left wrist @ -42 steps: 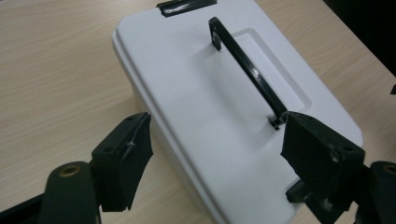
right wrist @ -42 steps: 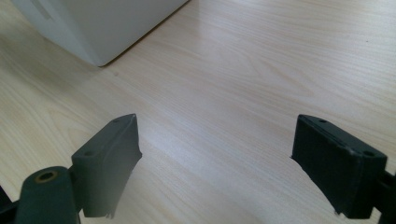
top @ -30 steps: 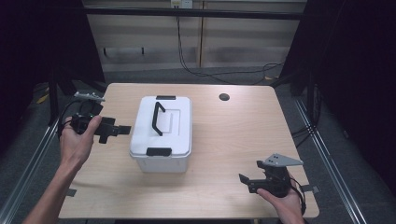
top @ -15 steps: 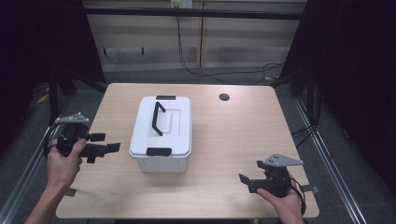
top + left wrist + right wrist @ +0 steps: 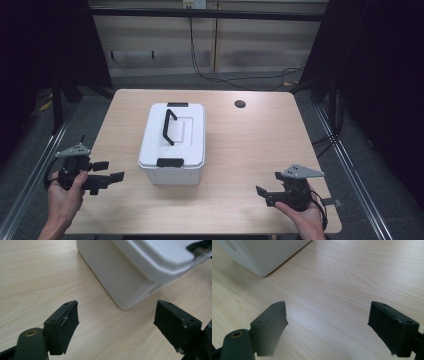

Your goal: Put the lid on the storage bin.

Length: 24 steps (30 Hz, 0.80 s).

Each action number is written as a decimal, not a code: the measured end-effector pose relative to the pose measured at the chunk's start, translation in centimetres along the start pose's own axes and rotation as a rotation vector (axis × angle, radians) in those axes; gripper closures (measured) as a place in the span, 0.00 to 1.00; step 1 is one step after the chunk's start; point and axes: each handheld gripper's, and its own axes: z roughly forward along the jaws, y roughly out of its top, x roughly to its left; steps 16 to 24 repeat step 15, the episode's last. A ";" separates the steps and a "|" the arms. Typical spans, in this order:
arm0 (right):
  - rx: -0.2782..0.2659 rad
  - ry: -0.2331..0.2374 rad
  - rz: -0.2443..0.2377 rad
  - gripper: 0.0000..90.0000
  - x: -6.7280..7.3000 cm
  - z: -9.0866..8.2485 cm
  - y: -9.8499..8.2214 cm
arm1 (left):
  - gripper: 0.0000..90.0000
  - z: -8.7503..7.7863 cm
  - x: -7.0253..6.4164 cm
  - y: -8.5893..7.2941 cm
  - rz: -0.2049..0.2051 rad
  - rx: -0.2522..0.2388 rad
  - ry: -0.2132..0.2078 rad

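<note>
A white lidded box (image 5: 174,142) with a black handle (image 5: 168,126) and black latches stands on the wooden table (image 5: 250,150), left of centre. My left gripper (image 5: 111,171) is at the front left of the table, open and empty, its jaws pointing right toward the box. In the left gripper view its open gripper (image 5: 116,325) faces the near corner of the box (image 5: 130,277). My right gripper (image 5: 262,196) rests near the front right edge, open and empty, jaws pointing left. The right gripper view has its gripper (image 5: 328,327) over bare wood, with the box corner (image 5: 262,255) at upper left.
A round dark hole (image 5: 240,104) sits in the table near its back edge. Metal rails run along both sides of the table, and cables lie on the floor behind it.
My left gripper has moved back toward the front left of the table, away from the side of the box. The right gripper has stayed in place.
</note>
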 end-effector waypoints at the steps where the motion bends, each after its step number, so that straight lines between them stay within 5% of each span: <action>1: 0.000 0.000 0.000 0.16 0.0 0.0 0.0 | 0.21 0.2 0.1 -0.5 -0.011 0.008 -0.005; 9: 0.006 0.006 -0.005 0.16 0.0 0.2 0.0 | 0.20 1.2 1.1 -3.1 -0.046 0.024 0.006; 15: 0.099 0.018 -0.017 0.16 -0.2 1.4 -0.2 | 0.20 1.8 0.2 -3.8 -0.020 0.079 -0.035; 24: 0.099 0.018 -0.017 0.16 -0.2 1.4 -0.2 | 0.20 1.8 0.2 -3.8 -0.020 0.079 -0.035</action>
